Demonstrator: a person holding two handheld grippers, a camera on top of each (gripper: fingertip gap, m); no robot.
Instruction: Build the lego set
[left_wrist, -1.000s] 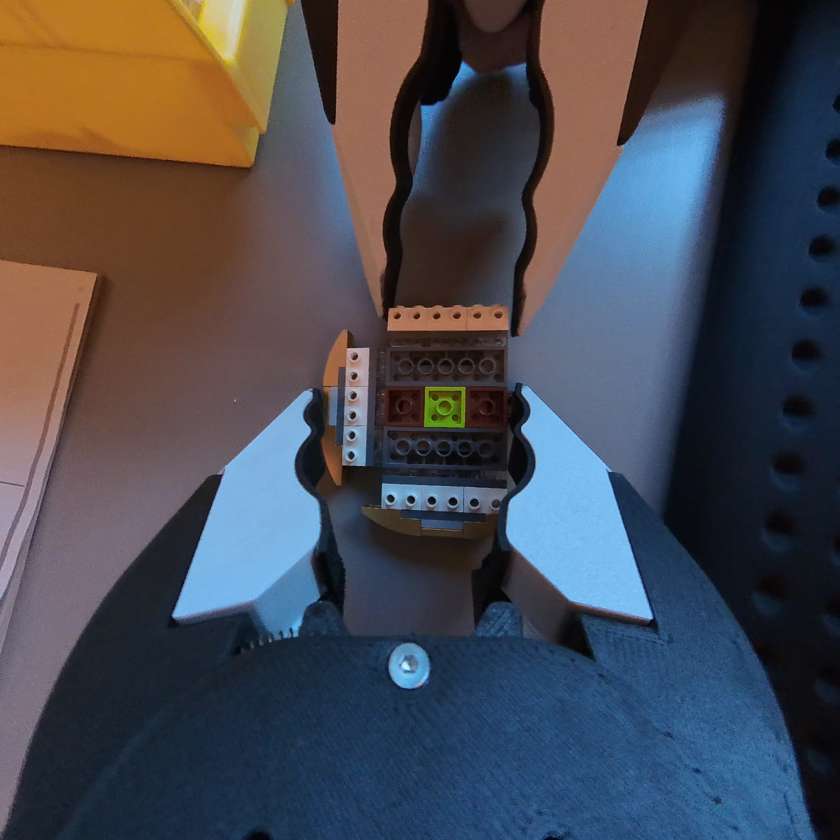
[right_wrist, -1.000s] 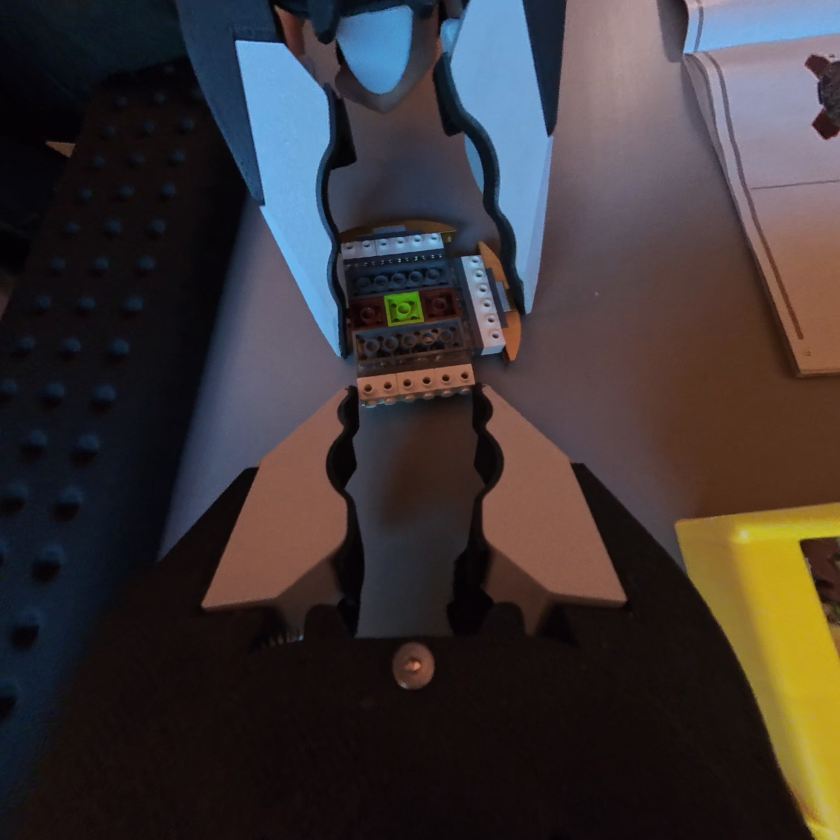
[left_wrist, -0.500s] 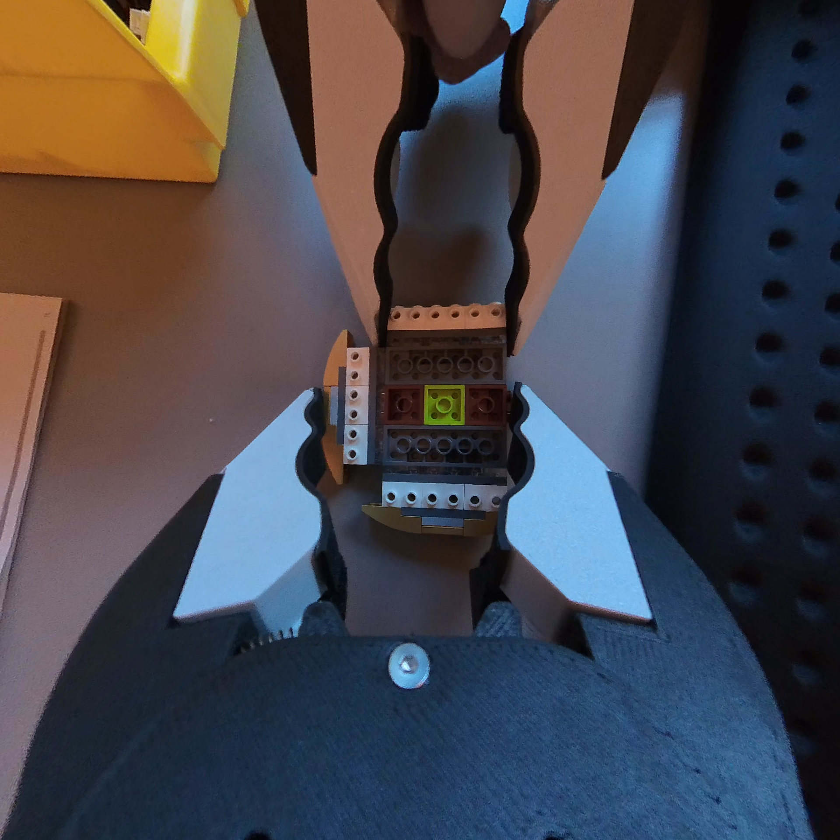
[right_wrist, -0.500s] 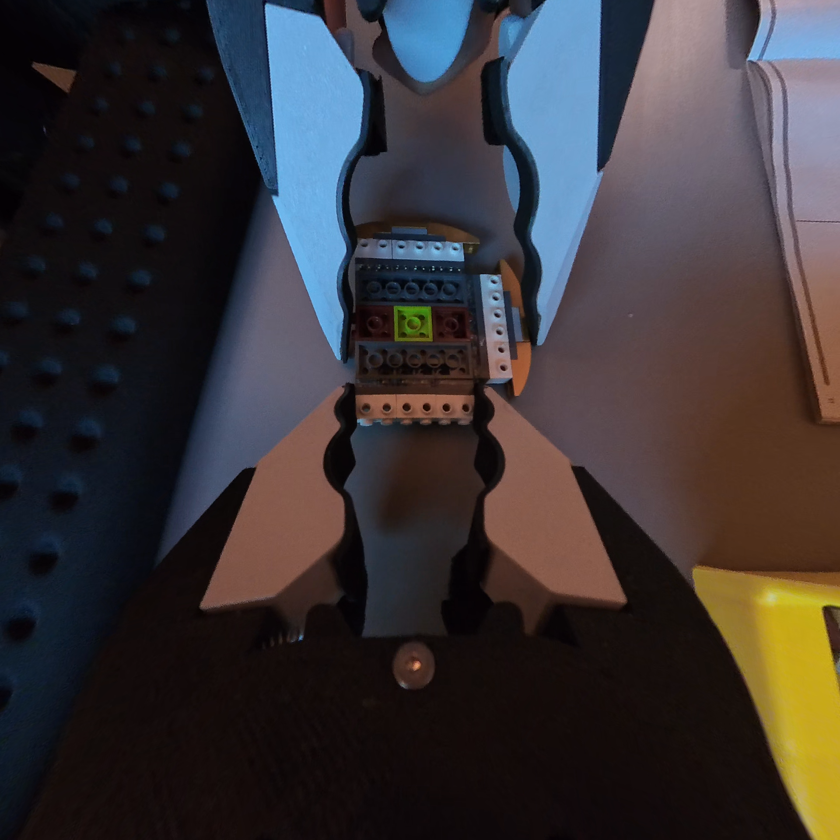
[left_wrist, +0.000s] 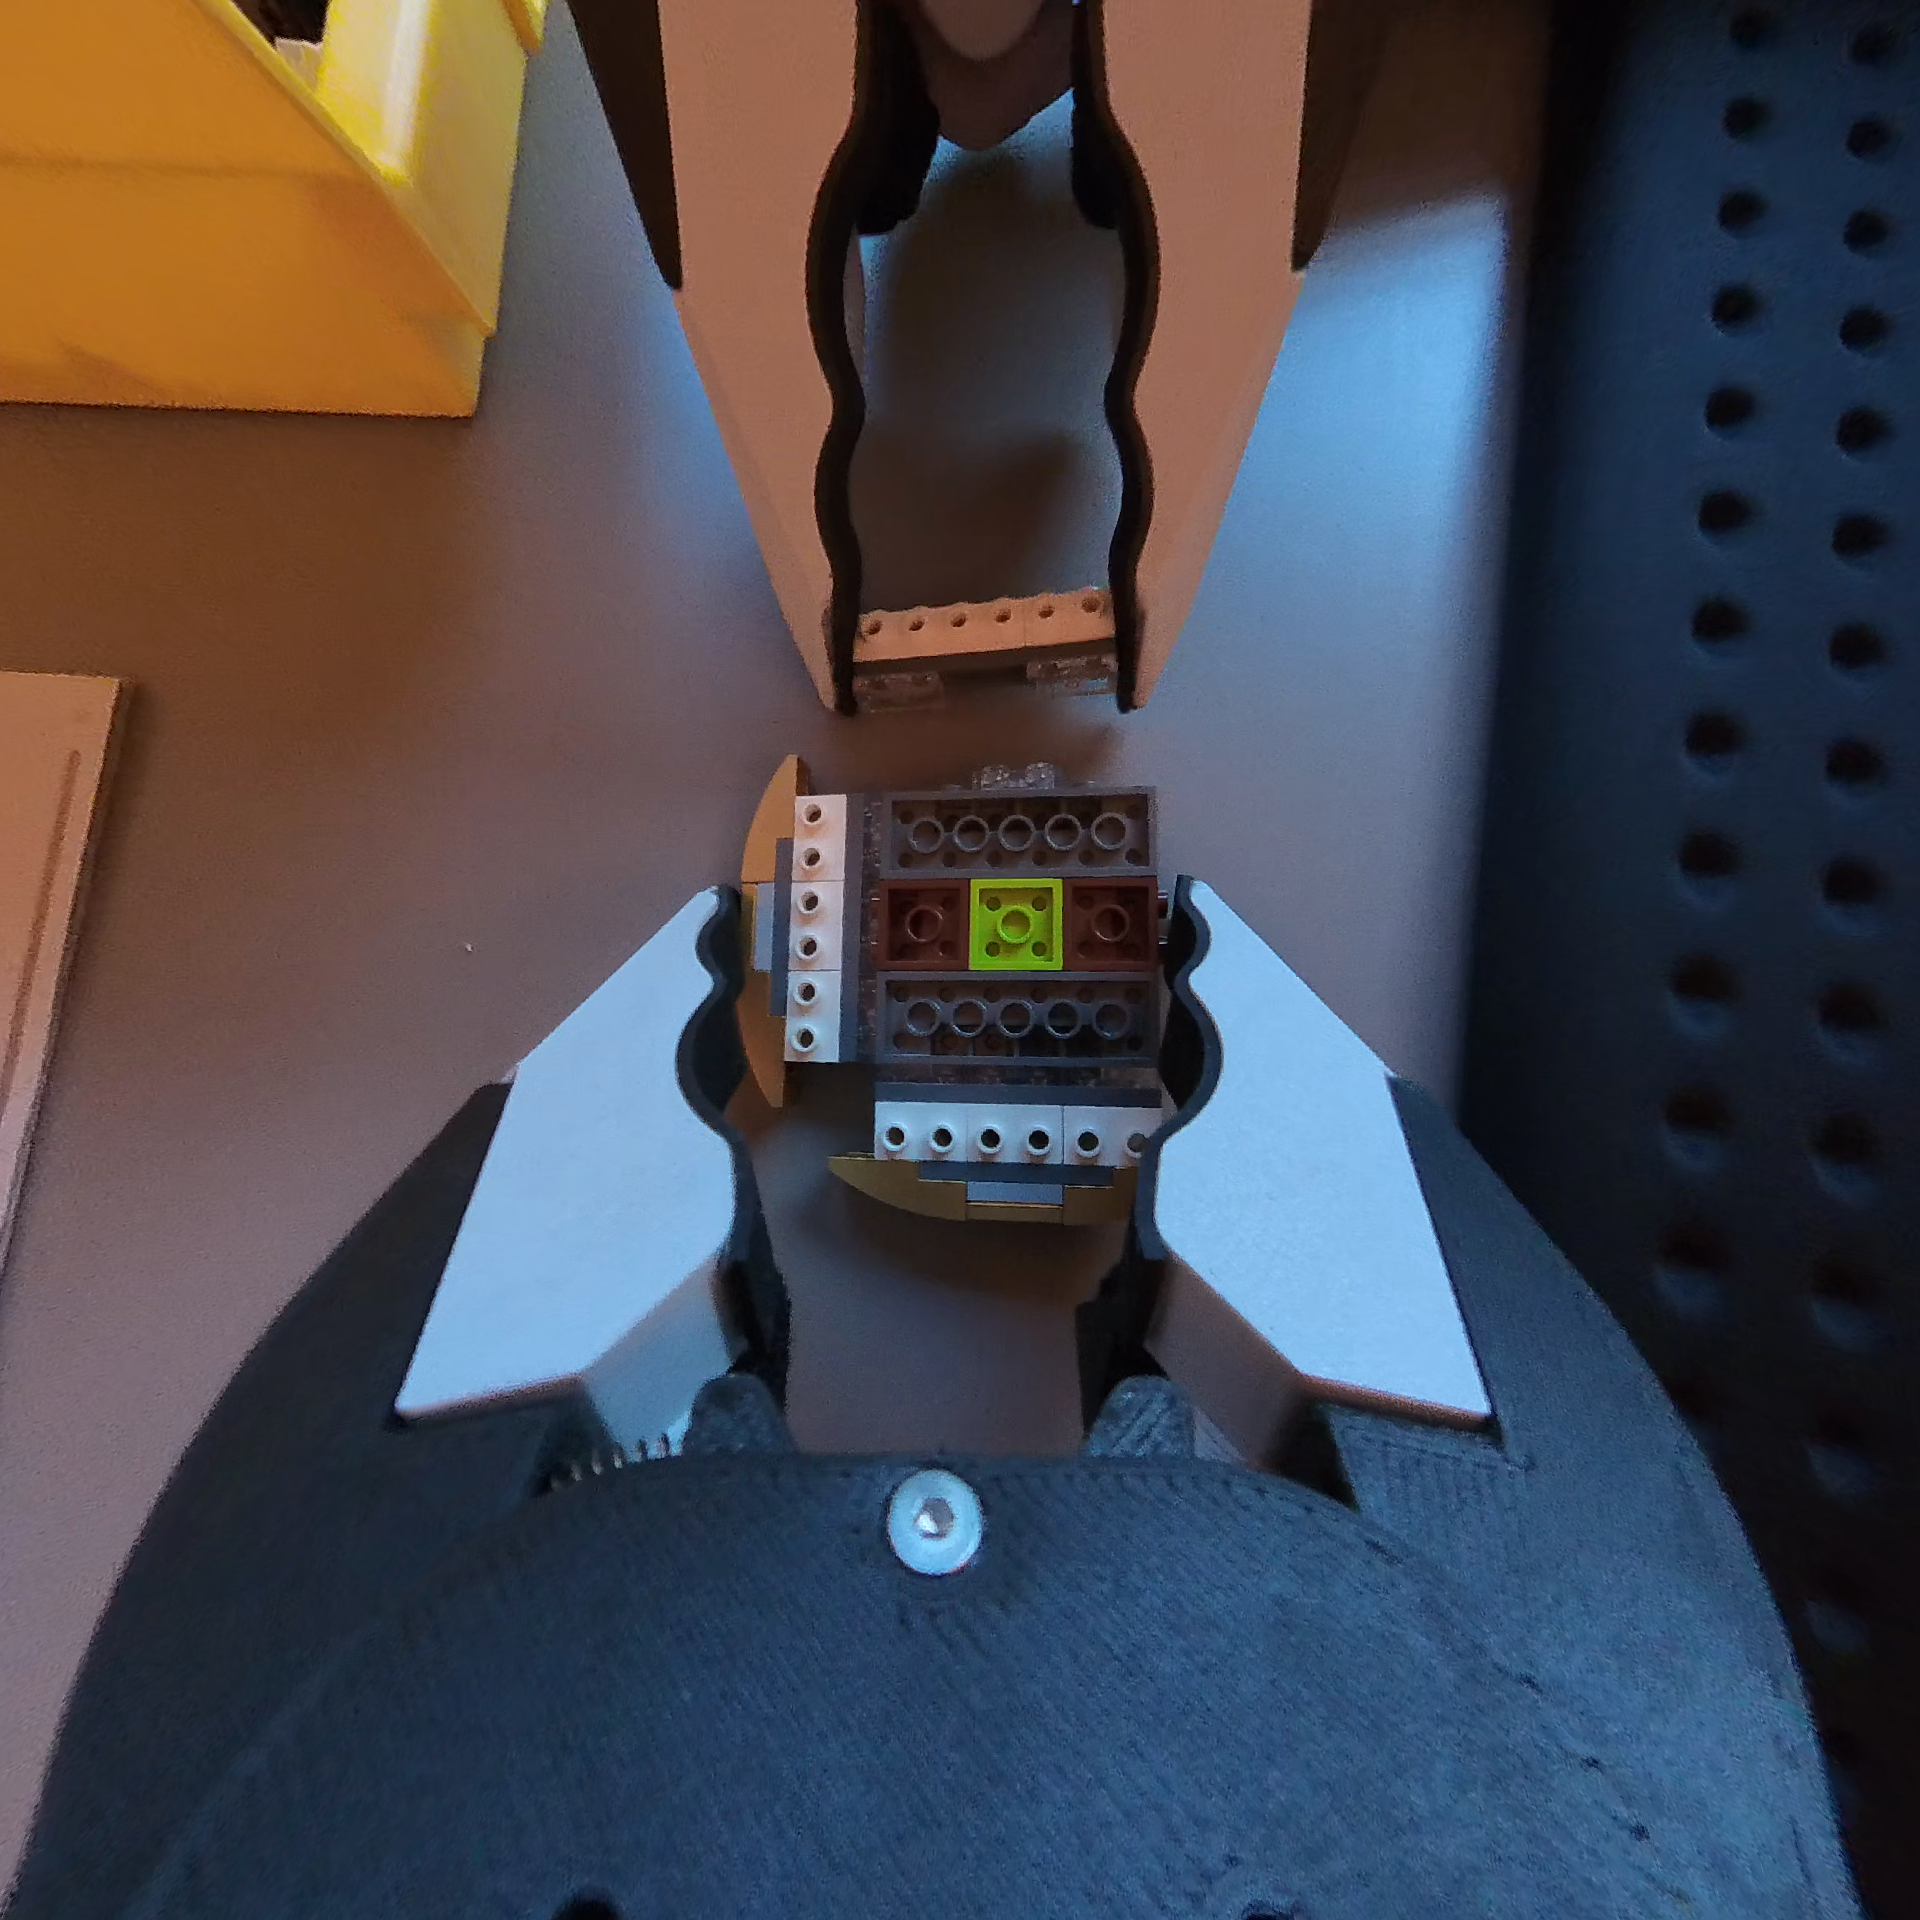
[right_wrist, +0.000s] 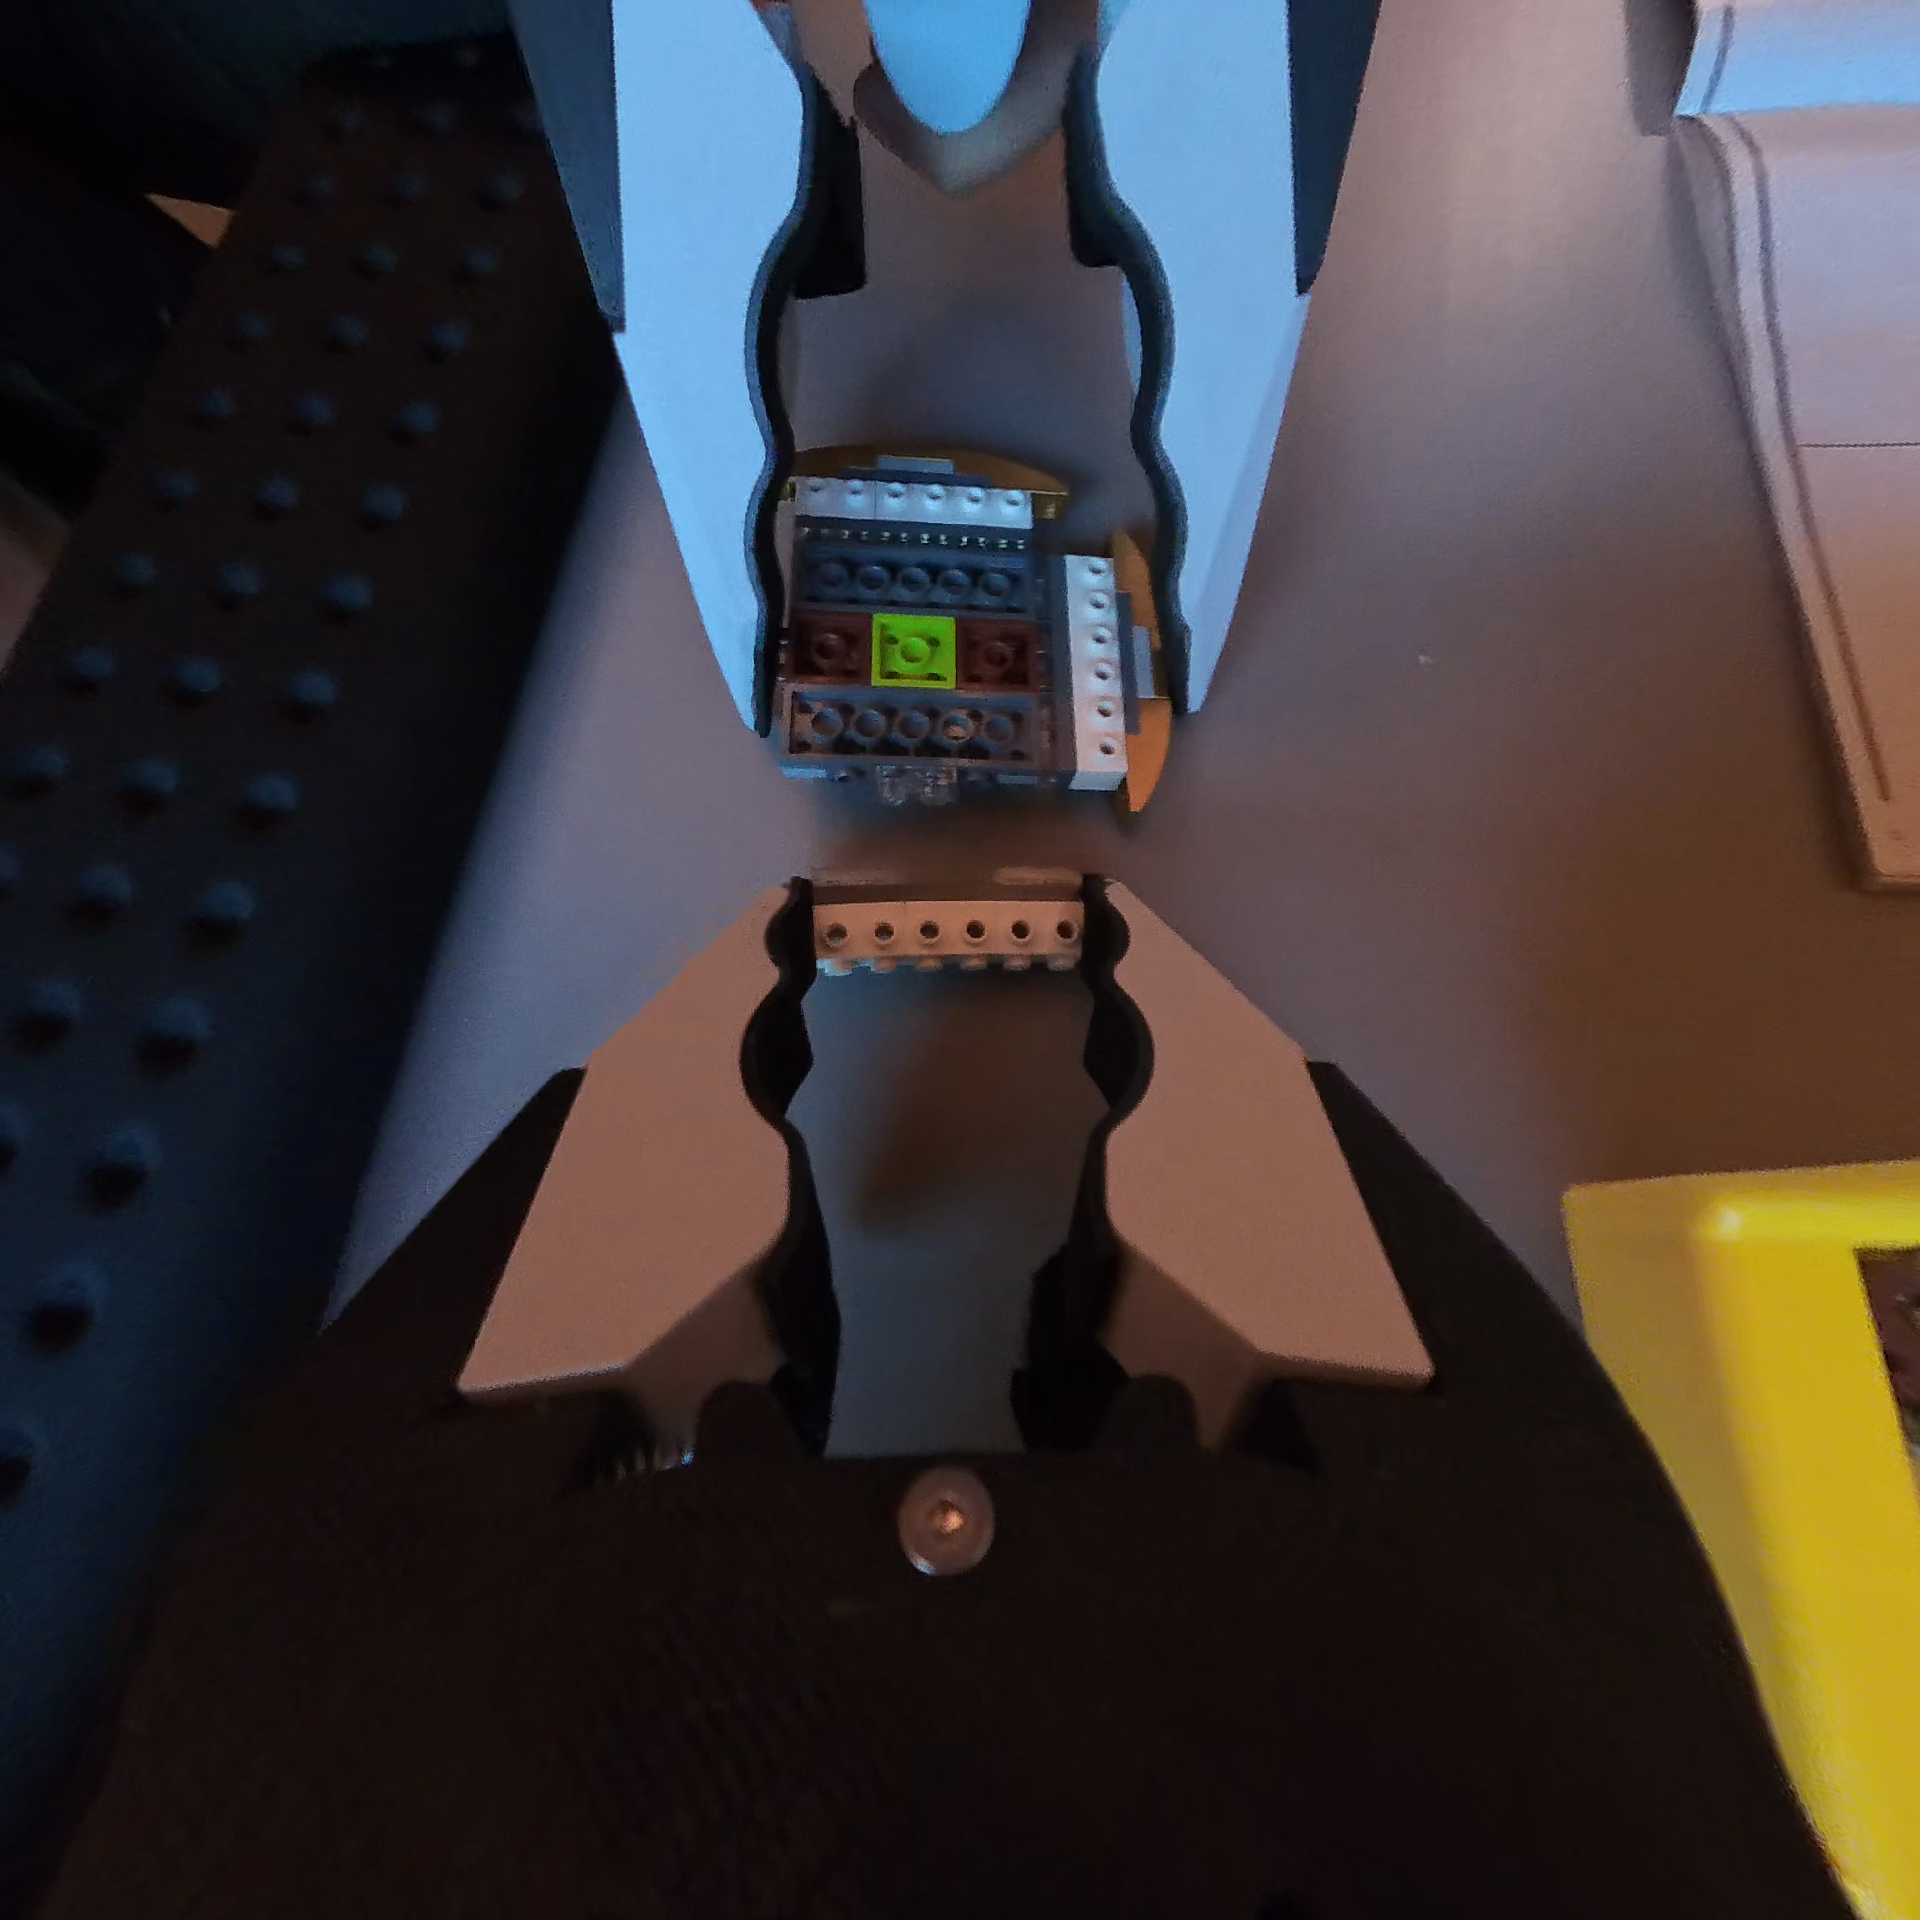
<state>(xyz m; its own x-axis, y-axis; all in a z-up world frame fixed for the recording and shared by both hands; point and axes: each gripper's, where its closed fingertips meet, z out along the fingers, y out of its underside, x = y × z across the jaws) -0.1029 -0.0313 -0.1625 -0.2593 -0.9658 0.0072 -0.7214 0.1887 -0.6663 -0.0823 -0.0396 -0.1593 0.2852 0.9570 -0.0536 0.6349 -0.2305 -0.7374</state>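
Closest in the left wrist view, the left tongs (left_wrist: 956, 997) are clamped across the sides of the small brick model (left_wrist: 997, 966), which sits low between their wavy black pads (left_wrist: 717, 997) over the grey table (left_wrist: 312, 727). The model is a blocky square of hard moulded plastic: two dark grey studded bricks, a brown row with a lime green tile (left_wrist: 1016, 924) at its centre, white hole-lined strips on two edges, and curved tan pieces outside those. Just beyond its far edge, with a clear gap of bare table between, the right tongs (left_wrist: 982, 665) are closed on the two ends of a pale strip (left_wrist: 982, 629), a long thin bar with a row of small holes along its top and clear pieces beneath. The strip's long axis runs crosswise, parallel to the model's open far edge, where a small clear stud (left_wrist: 1013, 774) sticks out; in the right wrist view the same strip (right_wrist: 948, 932) lies nearest that camera and the model (right_wrist: 935, 644) straight ahead. The likely next move is to press the strip squarely against that edge, kept level so it seats evenly. Farther off stand a glossy yellow bin (left_wrist: 239, 208), a flat booklet (left_wrist: 42, 883) and a dark studded mat (left_wrist: 1766, 727).
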